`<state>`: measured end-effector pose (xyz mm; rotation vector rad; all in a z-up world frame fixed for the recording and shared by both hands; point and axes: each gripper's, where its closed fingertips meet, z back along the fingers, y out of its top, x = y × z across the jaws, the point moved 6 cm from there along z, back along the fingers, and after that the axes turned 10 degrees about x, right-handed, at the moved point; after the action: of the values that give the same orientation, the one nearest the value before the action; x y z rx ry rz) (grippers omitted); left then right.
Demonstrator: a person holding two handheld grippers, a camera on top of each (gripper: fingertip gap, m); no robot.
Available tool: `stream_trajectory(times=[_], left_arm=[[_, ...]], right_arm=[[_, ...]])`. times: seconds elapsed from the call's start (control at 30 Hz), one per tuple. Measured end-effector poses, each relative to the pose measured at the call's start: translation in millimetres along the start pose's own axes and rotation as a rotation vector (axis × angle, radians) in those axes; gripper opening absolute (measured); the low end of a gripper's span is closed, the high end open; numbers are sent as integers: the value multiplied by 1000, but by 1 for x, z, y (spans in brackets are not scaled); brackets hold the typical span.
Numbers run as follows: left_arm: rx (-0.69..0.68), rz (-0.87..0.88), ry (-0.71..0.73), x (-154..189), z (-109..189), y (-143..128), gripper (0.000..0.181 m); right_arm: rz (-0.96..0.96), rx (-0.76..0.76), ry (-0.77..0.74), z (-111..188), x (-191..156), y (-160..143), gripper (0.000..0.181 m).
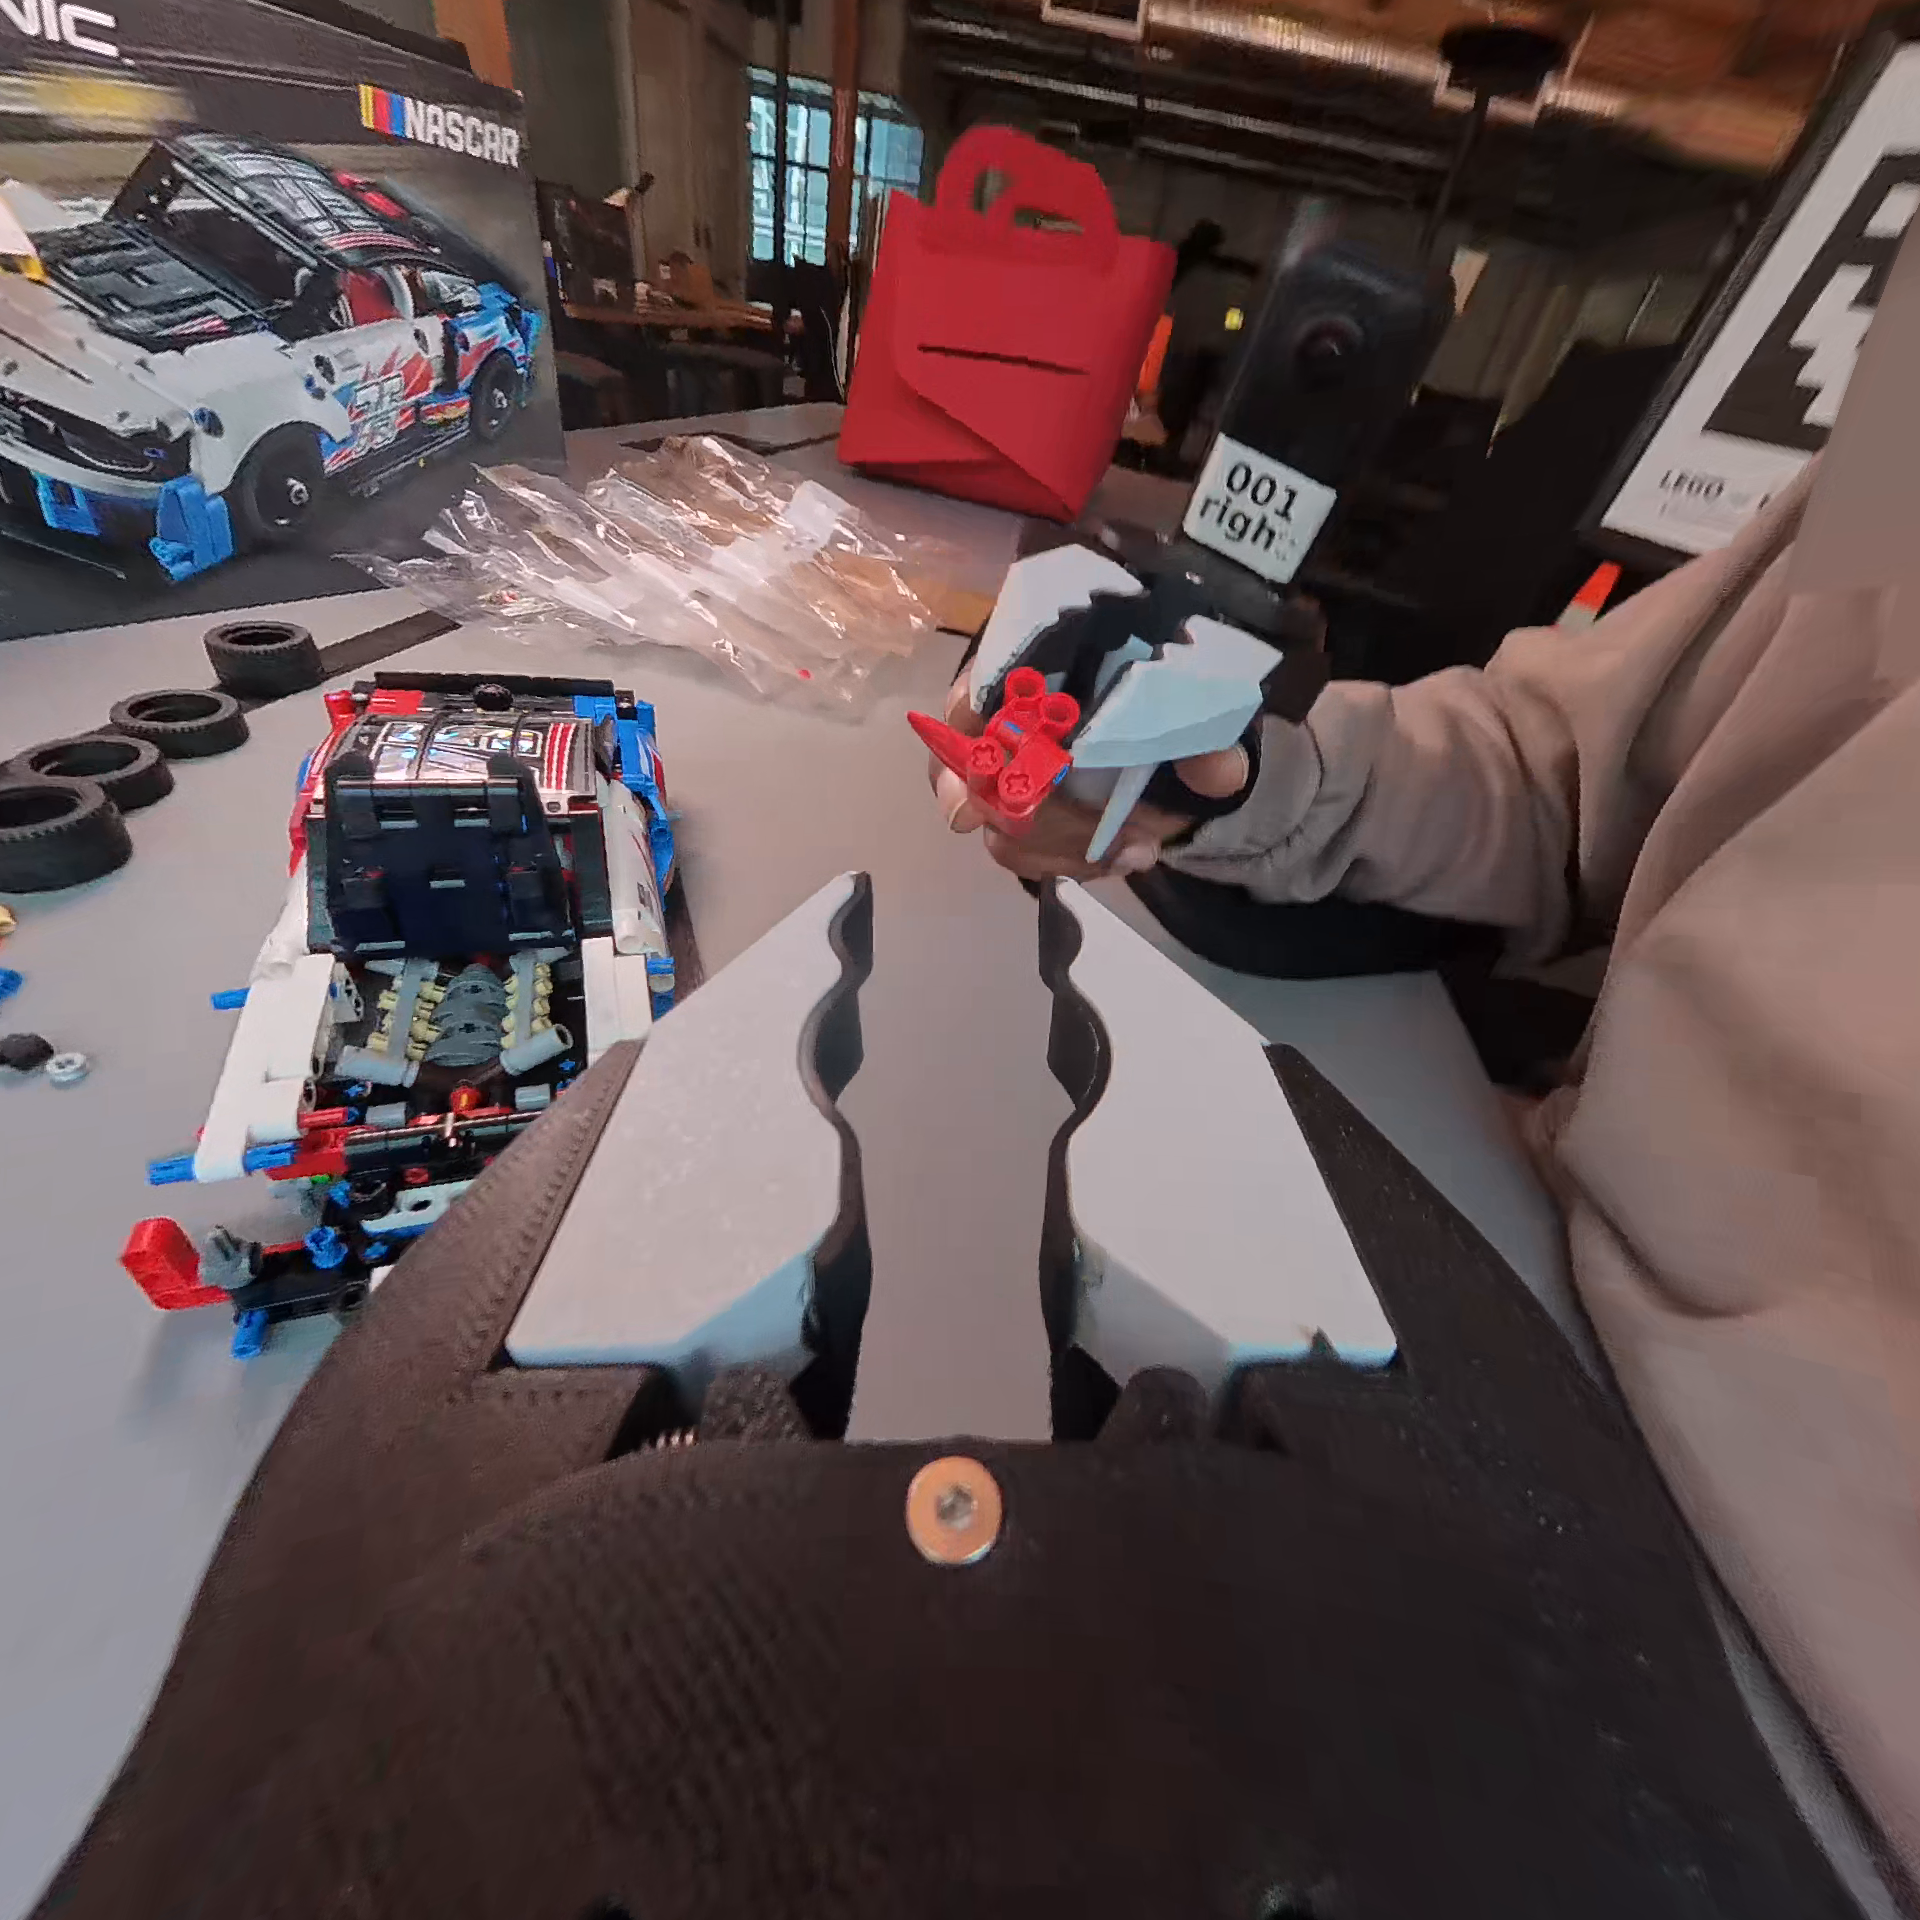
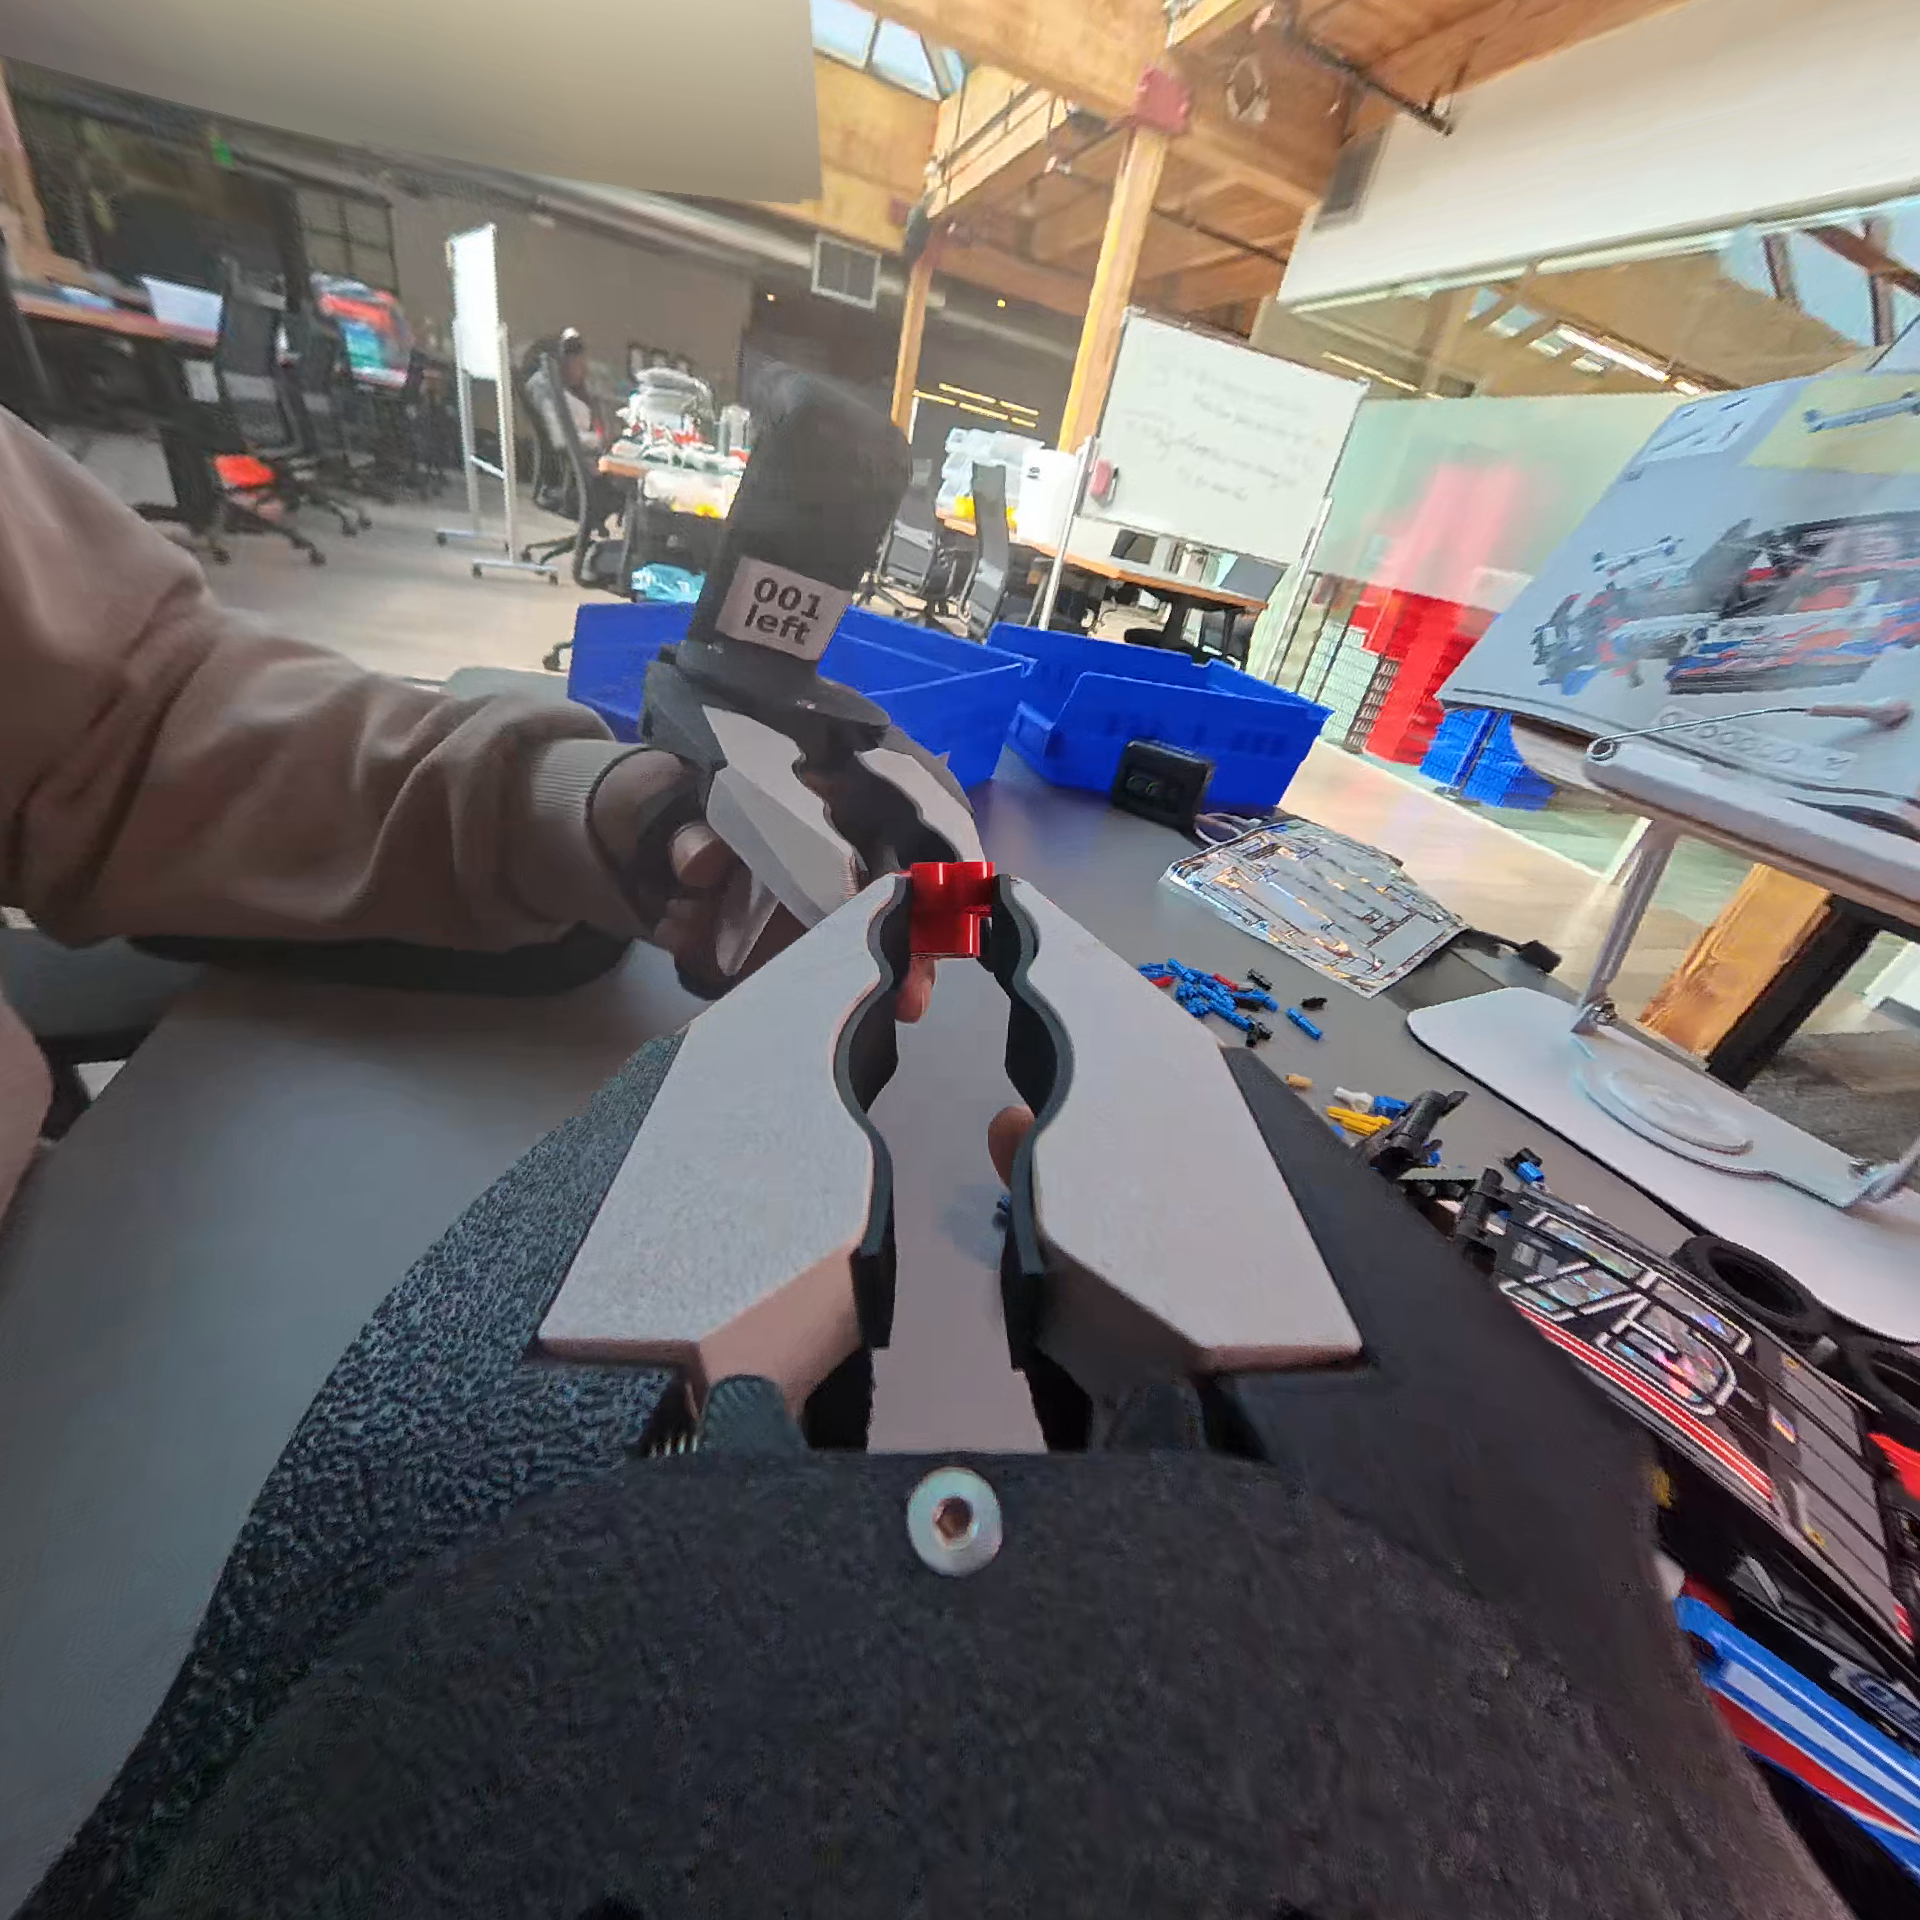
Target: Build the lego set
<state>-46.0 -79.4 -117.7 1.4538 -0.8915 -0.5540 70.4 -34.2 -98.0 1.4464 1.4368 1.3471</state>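
Clamped at the tips of the right gripper: a small red connector piece, held above the grey table and clear of it. Seen from the left wrist view, same red connector piece showing round holes and cross-shaped holes toward the camera, with a red pointed part jutting left and slightly down toward the model; long axis hard to tell.

Left gripper empty, fingers spread with bare tabletop showing between them, aimed toward the right gripper, near but not touching.

Part-built race car resting on the table to the left of both grippers, long axis running away from the camera, exposed grey engine end nearer, striped roof panel behind it. Four loose black tyres in a row beside its far left side. Beyond: crumpled clear plastic bags, the set's box standing upright, a red bag.

In the right wrist view: scattered small blue and black pins, a sticker sheet, an instruction booklet open on a stand, blue bins at the table's far edge.
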Motion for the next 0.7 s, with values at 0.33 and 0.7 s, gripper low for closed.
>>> stream_trajectory(times=[0.33, 0.7], left_arm=[[82, -127, 52, 8, -3, 10, 11], [-28, -137, 9, 4, 0, -1, 6]], right_arm=[[-87, 37, -42, -8, -5, -6, 12], [-31, -73, 17, -7, -12, -17, 13]])
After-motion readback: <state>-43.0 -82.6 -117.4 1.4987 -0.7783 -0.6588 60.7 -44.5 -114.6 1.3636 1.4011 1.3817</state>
